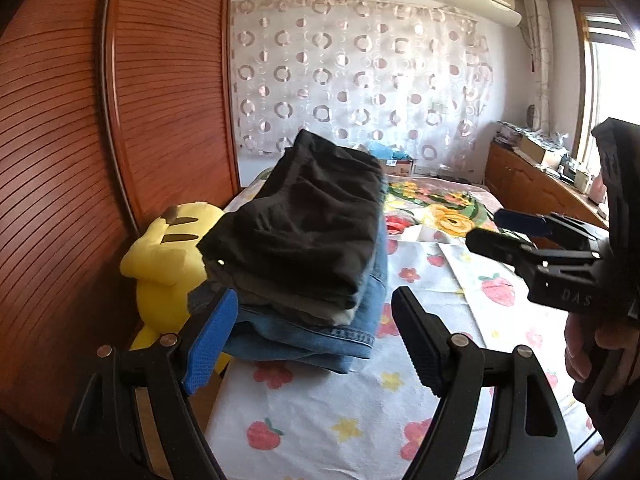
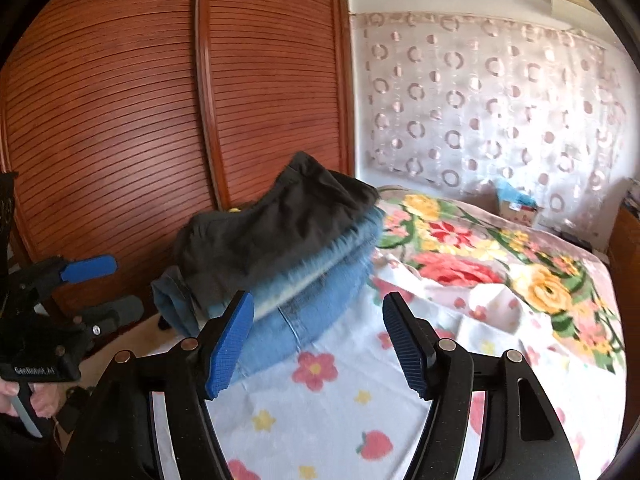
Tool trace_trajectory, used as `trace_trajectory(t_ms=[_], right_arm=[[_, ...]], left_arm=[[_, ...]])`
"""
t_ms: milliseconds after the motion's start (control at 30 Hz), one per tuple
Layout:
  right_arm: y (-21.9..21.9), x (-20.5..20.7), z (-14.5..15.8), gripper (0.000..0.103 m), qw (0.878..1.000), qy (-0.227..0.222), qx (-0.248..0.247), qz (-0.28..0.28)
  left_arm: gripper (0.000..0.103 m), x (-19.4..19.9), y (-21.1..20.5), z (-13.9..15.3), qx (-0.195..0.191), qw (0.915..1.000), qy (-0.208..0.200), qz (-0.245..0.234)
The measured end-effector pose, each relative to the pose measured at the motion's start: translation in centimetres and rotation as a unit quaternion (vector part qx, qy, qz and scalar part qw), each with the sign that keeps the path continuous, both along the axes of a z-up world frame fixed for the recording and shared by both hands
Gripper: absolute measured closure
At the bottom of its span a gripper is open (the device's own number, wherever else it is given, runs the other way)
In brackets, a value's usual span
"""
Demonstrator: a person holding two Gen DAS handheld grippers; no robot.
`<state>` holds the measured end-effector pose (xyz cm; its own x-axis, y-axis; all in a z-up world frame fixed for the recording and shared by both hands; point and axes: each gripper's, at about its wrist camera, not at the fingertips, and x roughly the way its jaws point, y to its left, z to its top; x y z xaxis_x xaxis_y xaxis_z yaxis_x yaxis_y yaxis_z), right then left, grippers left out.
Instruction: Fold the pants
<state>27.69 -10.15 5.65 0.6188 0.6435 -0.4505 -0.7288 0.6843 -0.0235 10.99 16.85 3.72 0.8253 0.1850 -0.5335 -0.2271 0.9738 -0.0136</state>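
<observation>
A stack of folded pants lies at the near left corner of the bed. Black pants (image 1: pixel 304 220) lie on top, over a grey pair, with folded blue jeans (image 1: pixel 320 336) at the bottom. The stack also shows in the right wrist view, black pants (image 2: pixel 272 236) over jeans (image 2: pixel 312 304). My left gripper (image 1: pixel 316 340) is open and empty, just in front of the stack. My right gripper (image 2: pixel 318 340) is open and empty, to the right of the stack. Each gripper shows in the other's view: the right (image 1: pixel 492 226), the left (image 2: pixel 116 284).
The bed carries a white sheet with strawberries and flowers (image 1: pixel 352 412) and a floral blanket (image 2: pixel 500 256) further back. A yellow plush toy (image 1: pixel 164 264) sits left of the stack. A slatted wooden wardrobe (image 2: pixel 140 120) stands left. A wooden cabinet (image 1: pixel 536 184) stands far right.
</observation>
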Motion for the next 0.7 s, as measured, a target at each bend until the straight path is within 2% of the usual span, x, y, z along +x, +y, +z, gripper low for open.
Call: trace_trajectory(t_ms=[133,367,700], right_arm=[[-1.4,-1.5,-0.2,0.032,1.000,0.002,0.006,-0.026],[-3.9,-4.9,-0.4,0.021,0.997,-0.001,0.014,-0.074],[-6.5,-9.9,-0.2,0.020,0.990,-0.012,0.023,-0.138]], left_arm=[[0.023,-0.4,-1.1,0.0,0.004,0.9999,0.000,-0.013],[0.023,-0.6,-3.5,-0.2,0.000,0.9990,-0.003,-0.046],[0.023,-1.2,-7.6,-0.7,-0.006,0.9957,0.000,-0.092]])
